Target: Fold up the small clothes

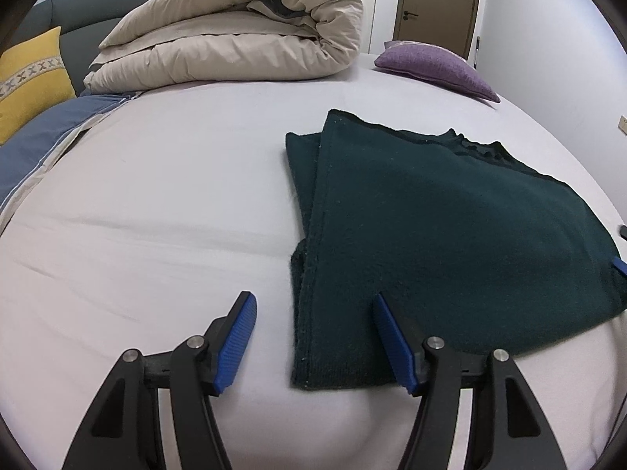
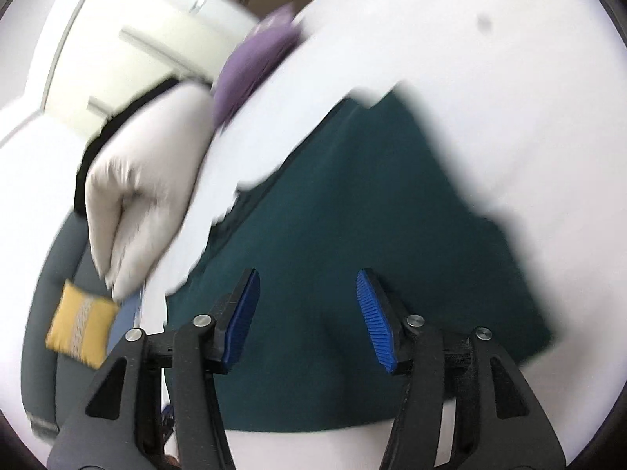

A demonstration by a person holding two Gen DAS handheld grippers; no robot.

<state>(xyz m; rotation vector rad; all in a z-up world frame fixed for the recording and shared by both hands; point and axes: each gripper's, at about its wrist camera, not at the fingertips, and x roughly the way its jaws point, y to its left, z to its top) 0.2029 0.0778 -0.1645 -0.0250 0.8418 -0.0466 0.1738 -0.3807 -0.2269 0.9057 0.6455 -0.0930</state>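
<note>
Left gripper (image 1: 313, 301) agape, green garment (image 1: 431, 227) under one finger

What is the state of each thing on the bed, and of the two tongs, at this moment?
Left tongs: open, holding nothing, low over the near edge of the garment.
Right tongs: open, holding nothing, above the garment.
Dark green garment: partly folded, lying flat on the bed sheet.
Beige duvet: rolled up.
Purple pillow: lying on the bed.
Yellow cushion: propped upright.
Door: closed.
</note>
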